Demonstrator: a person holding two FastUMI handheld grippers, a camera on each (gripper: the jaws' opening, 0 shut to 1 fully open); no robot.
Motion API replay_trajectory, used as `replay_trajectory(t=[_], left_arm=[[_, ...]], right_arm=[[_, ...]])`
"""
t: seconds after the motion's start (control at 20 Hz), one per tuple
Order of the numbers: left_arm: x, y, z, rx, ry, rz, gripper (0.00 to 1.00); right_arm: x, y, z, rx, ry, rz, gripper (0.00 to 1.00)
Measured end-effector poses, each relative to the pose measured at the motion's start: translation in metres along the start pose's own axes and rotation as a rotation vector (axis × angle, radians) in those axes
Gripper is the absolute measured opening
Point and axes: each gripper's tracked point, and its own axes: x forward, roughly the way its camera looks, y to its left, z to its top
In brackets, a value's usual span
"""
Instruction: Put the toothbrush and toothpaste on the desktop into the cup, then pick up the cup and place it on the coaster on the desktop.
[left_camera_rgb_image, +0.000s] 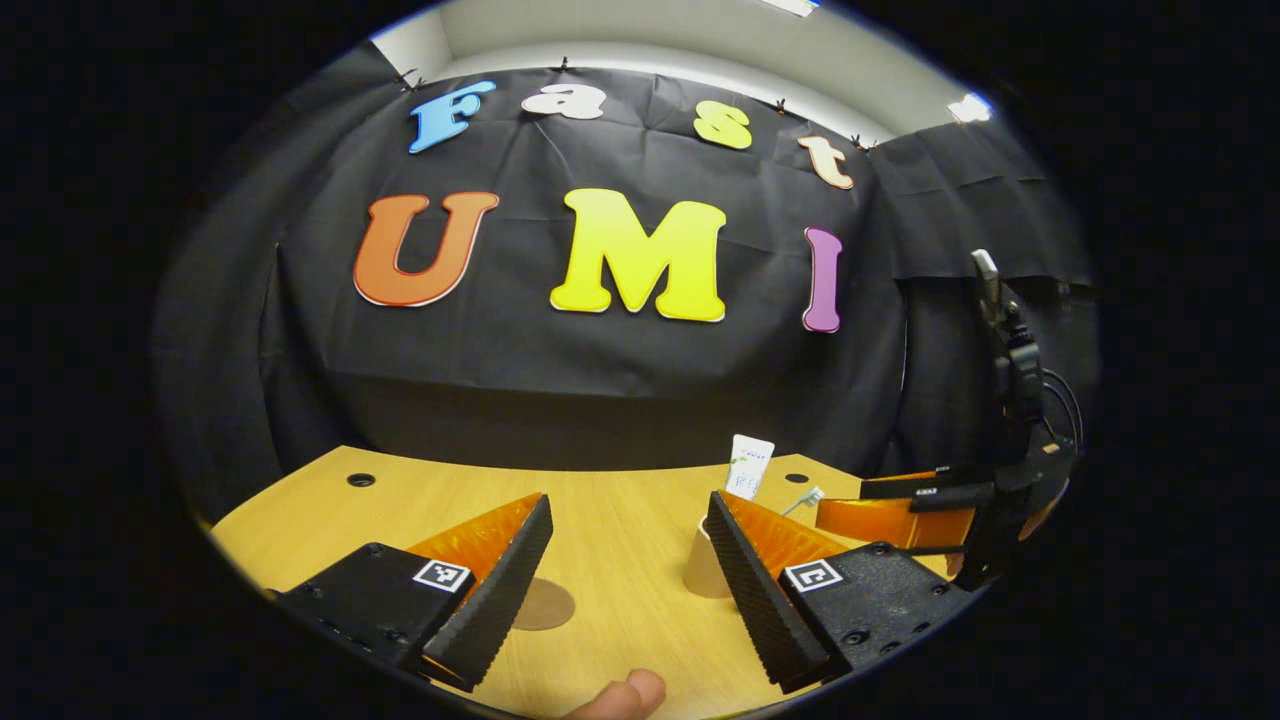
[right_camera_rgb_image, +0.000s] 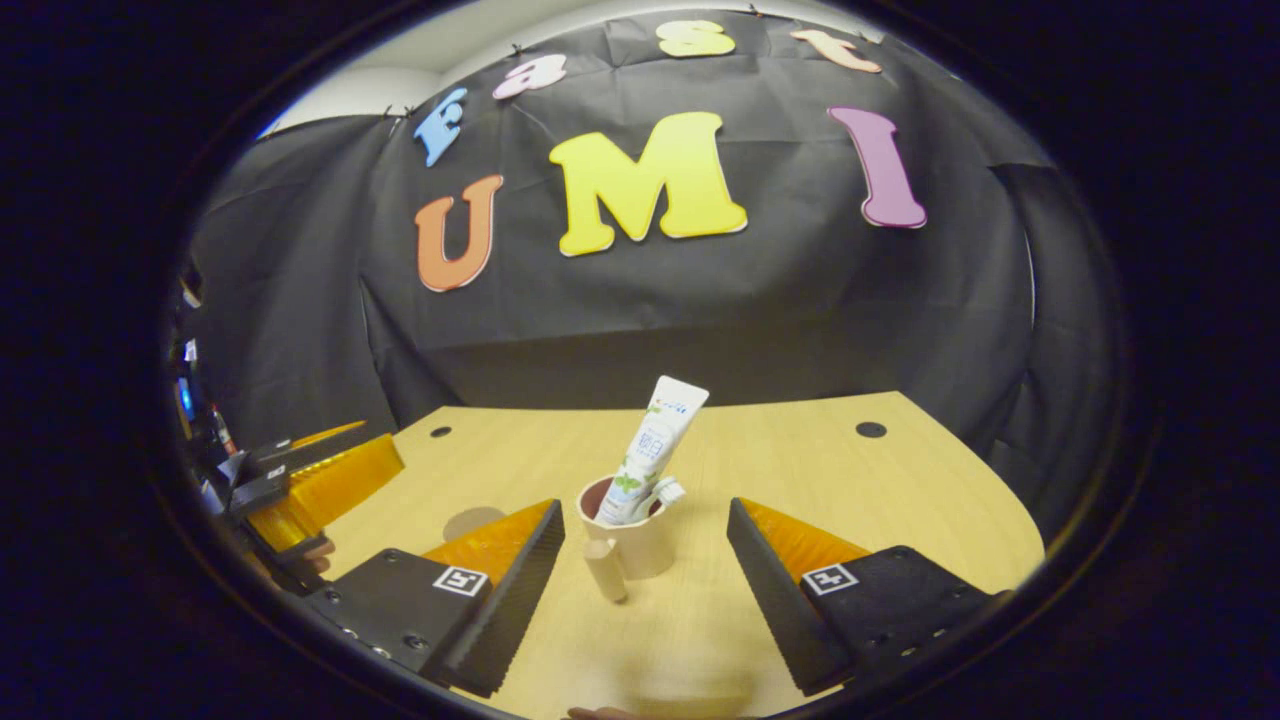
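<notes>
The desktop (right_camera_rgb_image: 930, 500) is a pale wood surface with cable holes near its far corners; on it, toward the near edge, stands the cup (right_camera_rgb_image: 640, 545), upright, beige with a dark inside and a handle facing the right gripper (right_camera_rgb_image: 645, 585), whose jaws are spread wide on either side of it and touching nothing; the left gripper (left_camera_rgb_image: 625, 575) is likewise spread and empty. The coaster (right_camera_rgb_image: 472, 521), a flat brown disc, lies apart from the cup toward the left near edge. The toothpaste (right_camera_rgb_image: 655, 450) leans tall out of the cup; the toothbrush (right_camera_rgb_image: 662, 492) head shows at the rim. Likely risk: the loaded cup is top-heavy, so an off-centre or handle-fouled grip could tip it or spill the contents.
</notes>
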Motion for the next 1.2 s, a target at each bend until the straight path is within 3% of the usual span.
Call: replay_trajectory(t=[0.05, 0.35, 0.4, 0.6, 0.8, 0.95, 1.1, 1.2], left_arm=[[-0.012, 0.007, 0.000, 0.010, -0.008, 0.016, 0.98], [-0.073, 0.026, -0.003, 0.035, -0.042, 0.056, 0.98], [-0.081, 0.027, -0.002, 0.031, -0.055, 0.055, 0.98], [-0.101, 0.027, -0.012, 0.035, -0.042, 0.028, 0.98], [-0.107, 0.042, -0.019, 0.079, -0.037, 0.044, 0.98], [-0.105, 0.049, -0.031, 0.014, -0.008, 0.036, 0.98], [-0.104, 0.067, -0.050, -0.004, 0.049, 0.066, 0.98], [-0.104, 0.071, -0.055, -0.013, 0.067, 0.070, 0.98]], right_arm=[[0.006, 0.004, -0.002, -0.001, 0.045, -0.010, 0.97], [0.044, 0.014, -0.024, 0.053, 0.348, -0.063, 0.97], [0.052, 0.015, -0.031, 0.065, 0.414, -0.076, 0.94], [0.074, 0.022, -0.054, 0.100, 0.622, -0.114, 0.96], [0.091, 0.022, -0.074, 0.093, 0.752, -0.169, 0.94], [0.100, 0.016, -0.089, 0.146, 0.835, -0.228, 0.91], [0.107, 0.013, -0.093, 0.157, 0.877, -0.255, 0.75], [0.107, 0.013, -0.098, 0.138, 0.903, -0.263, 0.75]])
